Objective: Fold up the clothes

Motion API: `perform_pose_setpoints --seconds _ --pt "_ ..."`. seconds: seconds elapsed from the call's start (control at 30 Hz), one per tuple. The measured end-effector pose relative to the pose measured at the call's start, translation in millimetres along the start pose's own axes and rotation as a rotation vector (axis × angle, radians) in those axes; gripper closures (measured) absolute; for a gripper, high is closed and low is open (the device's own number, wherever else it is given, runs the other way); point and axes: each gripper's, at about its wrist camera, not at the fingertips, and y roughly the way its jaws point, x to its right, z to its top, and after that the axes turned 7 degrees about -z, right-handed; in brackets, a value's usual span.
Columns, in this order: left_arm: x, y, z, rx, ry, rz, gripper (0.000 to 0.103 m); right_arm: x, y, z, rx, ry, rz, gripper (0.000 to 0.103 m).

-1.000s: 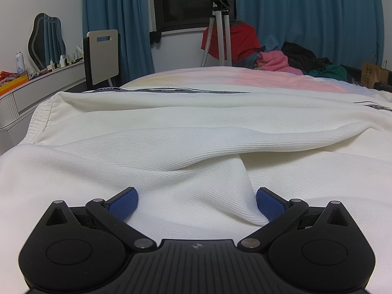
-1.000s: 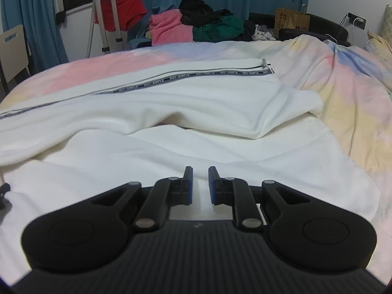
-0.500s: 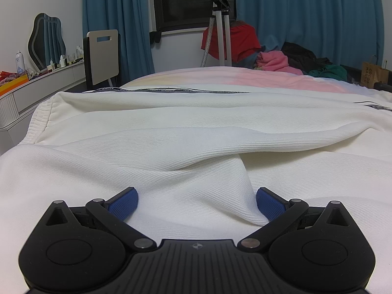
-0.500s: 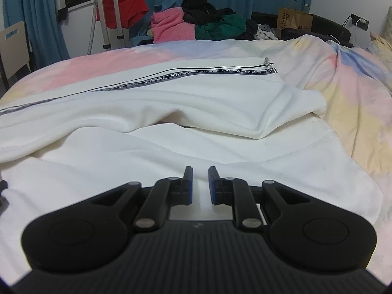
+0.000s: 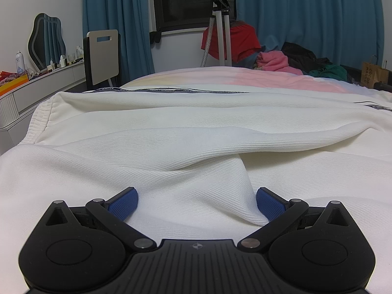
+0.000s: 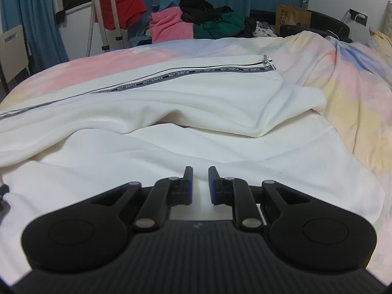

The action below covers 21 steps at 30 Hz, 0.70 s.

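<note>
White ribbed-knit zip jacket (image 5: 186, 132) lies spread on the pastel bedsheet (image 6: 348, 80), filling the near bed in both my wrist views. Long axis runs left-right across the views: the printed zipper tape (image 6: 186, 73) stretches sideways along the far edge, zipper pull (image 6: 265, 60) at the right end, ribbed hem (image 5: 40, 120) at the left end in my left view. 1 layer is folded over toward me, making a long ridge across the middle; a diagonal crease drops from it toward my left tool.

My left gripper (image 5: 196, 202) sits low on the fabric, blue pads (image 5: 123, 202) spread wide, a loose hump of cloth between them, neither pad clearly pressing it. My right gripper (image 6: 200, 186) has its 2 fingers nearly together with a narrow gap. White cloth shows in that gap, but I cannot tell if it is pinched.

Behind the bed: blue curtains (image 5: 306, 14), a tripod (image 5: 221, 24) with a red garment (image 5: 237, 39) draped by it, a pile of pink, black and green clothes (image 6: 196, 23), a brown paper bag (image 6: 291, 18). Left side has a white dresser (image 5: 36, 83), a wavy mirror (image 5: 46, 39) and a folding chair (image 5: 103, 51).
</note>
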Motion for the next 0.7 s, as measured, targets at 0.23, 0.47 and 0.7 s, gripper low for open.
perform_pose_setpoints --seconds 0.23,0.47,0.7 --pt "1 0 0 0.000 0.000 0.000 0.000 -2 -11 4 0.028 0.012 -0.024 0.086" --pt "0 0 0 0.000 0.000 0.000 0.000 7 -22 3 0.036 0.074 -0.034 0.086" --pt "1 1 0 0.009 -0.002 -0.003 0.000 17 -29 0 0.033 0.159 -0.050 0.086"
